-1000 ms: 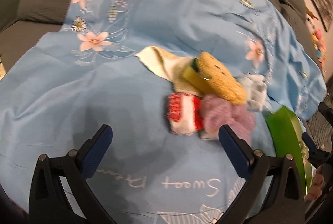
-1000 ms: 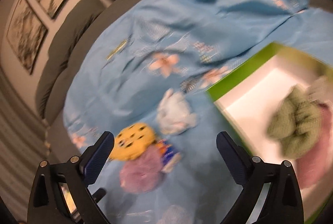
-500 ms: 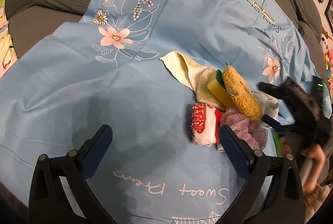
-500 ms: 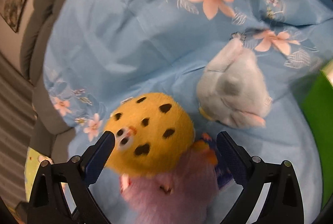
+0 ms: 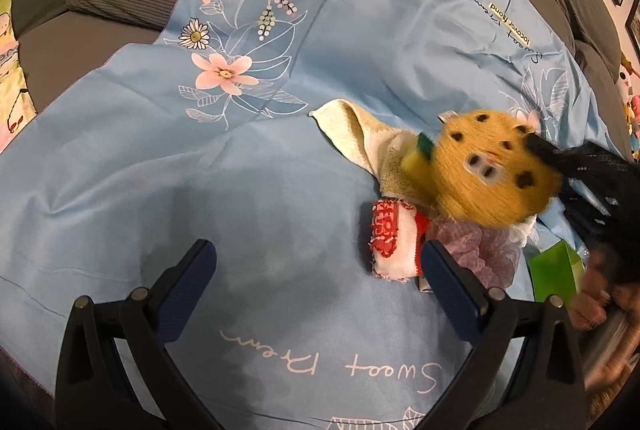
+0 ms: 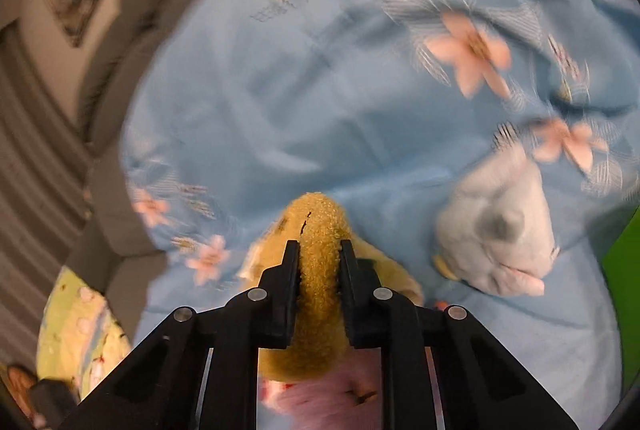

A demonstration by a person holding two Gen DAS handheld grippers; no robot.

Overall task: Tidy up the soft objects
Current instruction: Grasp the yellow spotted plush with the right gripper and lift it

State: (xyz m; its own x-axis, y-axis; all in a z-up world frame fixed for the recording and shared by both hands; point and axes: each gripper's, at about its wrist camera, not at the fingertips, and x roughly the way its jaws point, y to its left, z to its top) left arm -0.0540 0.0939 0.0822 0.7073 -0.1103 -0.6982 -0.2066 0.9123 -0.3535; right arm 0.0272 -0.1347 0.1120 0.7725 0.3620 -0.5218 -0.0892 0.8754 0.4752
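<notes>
Closing within the last half second, the right gripper now pinches the round yellow plush toy with dark spots, tilted up from its earlier flat rest on the pile. One left gripper stands wide and empty over the light blue floral bedsheet. Nearest lie one red-and-white cloth and one lilac scrunchie; behind, one cream towel; one pale grey plush beside.
</notes>
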